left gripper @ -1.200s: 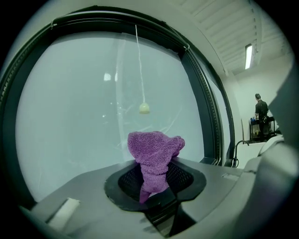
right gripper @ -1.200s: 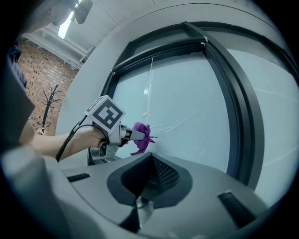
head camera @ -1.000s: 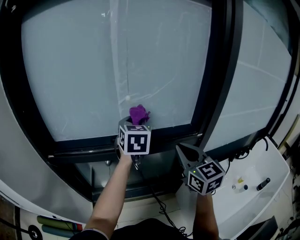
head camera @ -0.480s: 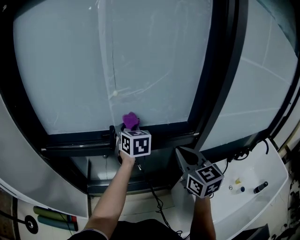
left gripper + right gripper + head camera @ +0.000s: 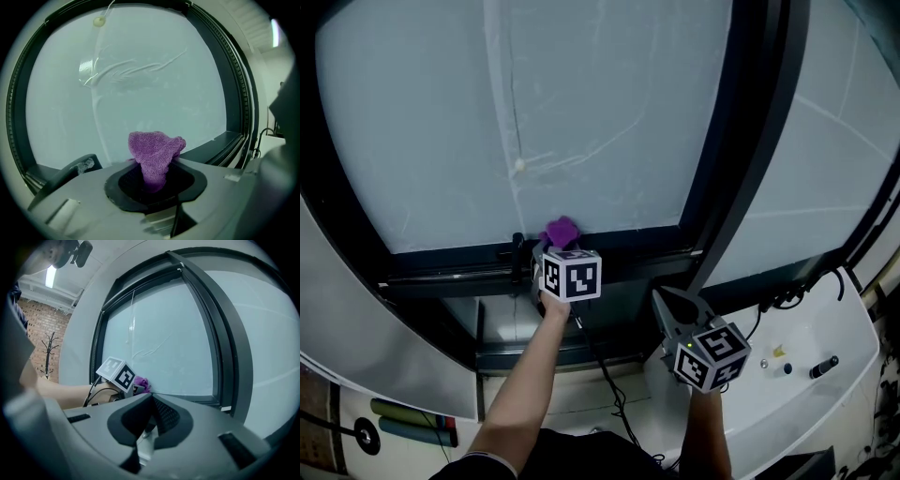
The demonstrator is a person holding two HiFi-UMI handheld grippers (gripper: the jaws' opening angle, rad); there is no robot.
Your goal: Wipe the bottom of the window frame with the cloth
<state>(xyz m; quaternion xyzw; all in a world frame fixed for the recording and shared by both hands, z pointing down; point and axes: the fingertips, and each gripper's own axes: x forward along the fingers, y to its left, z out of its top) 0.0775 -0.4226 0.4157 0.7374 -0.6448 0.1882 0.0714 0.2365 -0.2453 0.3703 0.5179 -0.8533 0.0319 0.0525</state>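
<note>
Now left gripper (image 5: 154, 180) fingers (image 5: 190, 180) pinch cloth (image 5: 154, 150), seemingly on window frame (image 5: 637, 246); right gripper (image 5: 147, 420) closed.

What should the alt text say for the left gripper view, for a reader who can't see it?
A bunched purple cloth is pinched in the left claw and sticks up in front of a large pane of pale window glass. The dark window frame curves around the pane, and faint streaks mark the glass above the cloth.
</note>
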